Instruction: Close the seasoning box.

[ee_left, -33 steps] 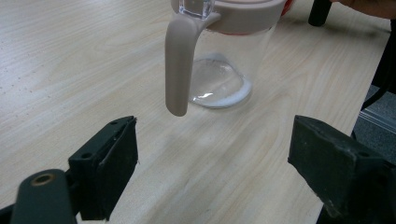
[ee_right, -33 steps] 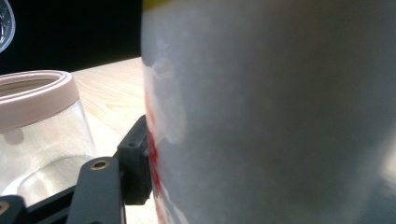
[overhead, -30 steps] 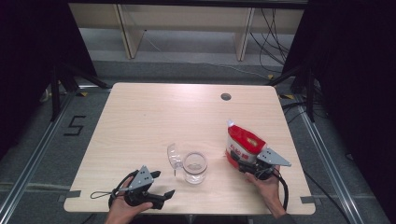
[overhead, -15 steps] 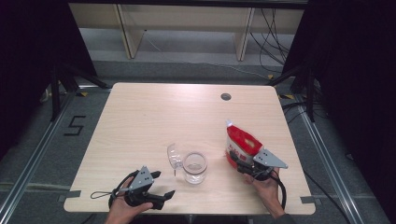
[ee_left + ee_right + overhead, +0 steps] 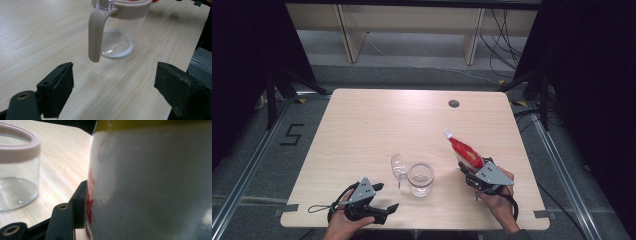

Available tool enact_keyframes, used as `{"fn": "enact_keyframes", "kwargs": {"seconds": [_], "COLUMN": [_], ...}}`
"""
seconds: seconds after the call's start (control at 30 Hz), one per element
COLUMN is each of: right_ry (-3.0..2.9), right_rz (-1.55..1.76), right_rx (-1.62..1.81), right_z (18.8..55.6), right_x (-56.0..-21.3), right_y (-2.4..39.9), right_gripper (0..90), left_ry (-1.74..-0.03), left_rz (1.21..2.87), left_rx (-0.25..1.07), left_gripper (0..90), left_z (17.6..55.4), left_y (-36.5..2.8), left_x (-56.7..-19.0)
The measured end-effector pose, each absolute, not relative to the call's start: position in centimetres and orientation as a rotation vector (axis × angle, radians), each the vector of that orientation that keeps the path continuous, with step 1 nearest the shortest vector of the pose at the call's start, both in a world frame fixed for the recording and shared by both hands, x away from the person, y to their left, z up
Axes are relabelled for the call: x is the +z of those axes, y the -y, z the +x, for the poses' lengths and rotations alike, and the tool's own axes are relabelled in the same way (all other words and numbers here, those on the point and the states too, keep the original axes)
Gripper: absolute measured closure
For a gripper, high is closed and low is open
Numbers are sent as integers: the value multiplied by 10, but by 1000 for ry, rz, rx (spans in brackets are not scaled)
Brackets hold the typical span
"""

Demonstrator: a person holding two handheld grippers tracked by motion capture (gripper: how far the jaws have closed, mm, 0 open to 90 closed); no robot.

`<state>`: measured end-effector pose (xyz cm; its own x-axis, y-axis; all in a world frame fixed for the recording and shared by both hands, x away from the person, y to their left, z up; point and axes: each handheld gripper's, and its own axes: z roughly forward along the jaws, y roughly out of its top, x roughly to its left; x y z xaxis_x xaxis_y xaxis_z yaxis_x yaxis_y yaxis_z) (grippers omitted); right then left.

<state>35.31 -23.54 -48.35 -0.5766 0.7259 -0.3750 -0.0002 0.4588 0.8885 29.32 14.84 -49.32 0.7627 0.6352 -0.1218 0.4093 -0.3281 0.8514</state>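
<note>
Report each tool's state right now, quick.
Left tool: open, holding nothing, resting on the table short of the clear jug.
Right tool: closed on the red and white pouch, jaws just tightened on it.

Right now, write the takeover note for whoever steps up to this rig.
Right gripper: clamped on the red-and-white pouch, lifted and tilted, white tip up and away.
Left gripper: open, empty, low at the table's near edge, facing the clear glass jug with pinkish rim and handle.
Jug lid is flipped open; the jug looks empty.
Done: pouch picked up. Left, probably: pour into the jug.
</note>
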Motion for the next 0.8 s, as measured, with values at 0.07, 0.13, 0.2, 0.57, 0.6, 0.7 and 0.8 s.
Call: {"fn": "enact_keyframes", "kwargs": {"seconds": [0.07, 0.13, 0.2, 0.57, 0.6, 0.7, 0.8], "right_ry": [-1933, -1929, -1944, -1970, -1974, -1948, -1934], "right_rz": [541, 485, 431, 225, 211, 140, 50], "right_rx": [1137, 1096, 1056, 824, 819, 731, 622], "right_z": [346, 341, 336, 316, 315, 311, 307], "right_x": [-475, -471, -467, -461, -460, -457, -457], "right_y": [231, 228, 224, 209, 209, 207, 203], "right_gripper": [462, 462, 463, 465, 465, 465, 466], "left_ry": [-795, -795, -796, -798, -782, -792, -789], "left_rz": [1965, 1965, 1965, 1967, 1974, 1978, 1989], "left_rx": [285, 284, 284, 284, 288, 284, 291], "left_gripper": [154, 154, 154, 154, 154, 154, 154], "left_z": [293, 293, 293, 293, 294, 294, 295], "left_y": [-148, -149, -148, -149, -149, -150, -150], "left_x": [-493, -493, -493, -494, -494, -495, -494]}}
